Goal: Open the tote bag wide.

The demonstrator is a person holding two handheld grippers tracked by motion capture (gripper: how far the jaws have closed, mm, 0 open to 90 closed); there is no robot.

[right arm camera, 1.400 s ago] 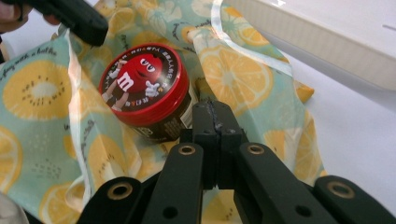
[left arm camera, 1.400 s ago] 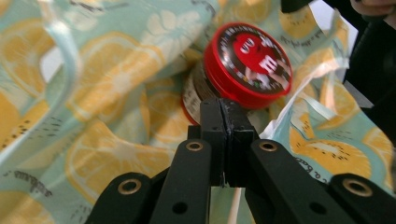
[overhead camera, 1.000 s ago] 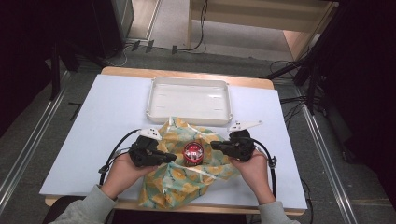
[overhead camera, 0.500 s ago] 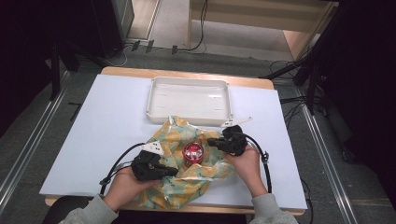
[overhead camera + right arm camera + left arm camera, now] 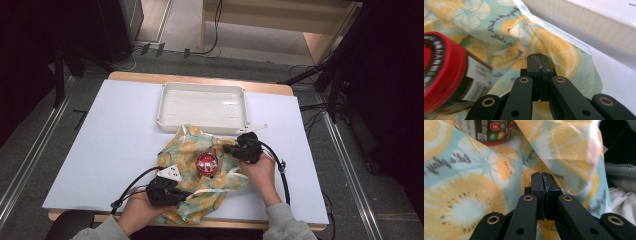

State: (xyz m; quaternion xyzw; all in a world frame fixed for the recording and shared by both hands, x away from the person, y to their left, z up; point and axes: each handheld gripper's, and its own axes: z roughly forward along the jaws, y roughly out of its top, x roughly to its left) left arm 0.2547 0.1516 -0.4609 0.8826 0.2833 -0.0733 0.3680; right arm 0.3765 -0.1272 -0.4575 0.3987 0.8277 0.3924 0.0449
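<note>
- A cloth [image 5: 200, 180] printed with lemon slices lies crumpled on the white bench [image 5: 110, 145], on the person's side, just in front of a white tray [image 5: 202, 105].
- A can with a red lid [image 5: 206, 163] stands on the middle of the cloth, with folds of fabric around it.
- The left gripper [image 5: 182, 194] sits at the near left corner of the cloth; in the left gripper view [image 5: 541, 178] its fingers are pressed together, with the fabric right under and around the tips. Whether any cloth is caught between them I cannot tell.
- The right gripper [image 5: 227, 148] sits at the far right edge of the cloth, close to the tray; in the right gripper view [image 5: 539, 60] its fingers are also pressed together above the cloth, the can at their left.
- A black cable [image 5: 280, 170] loops around the right hand [image 5: 260, 172].
</note>
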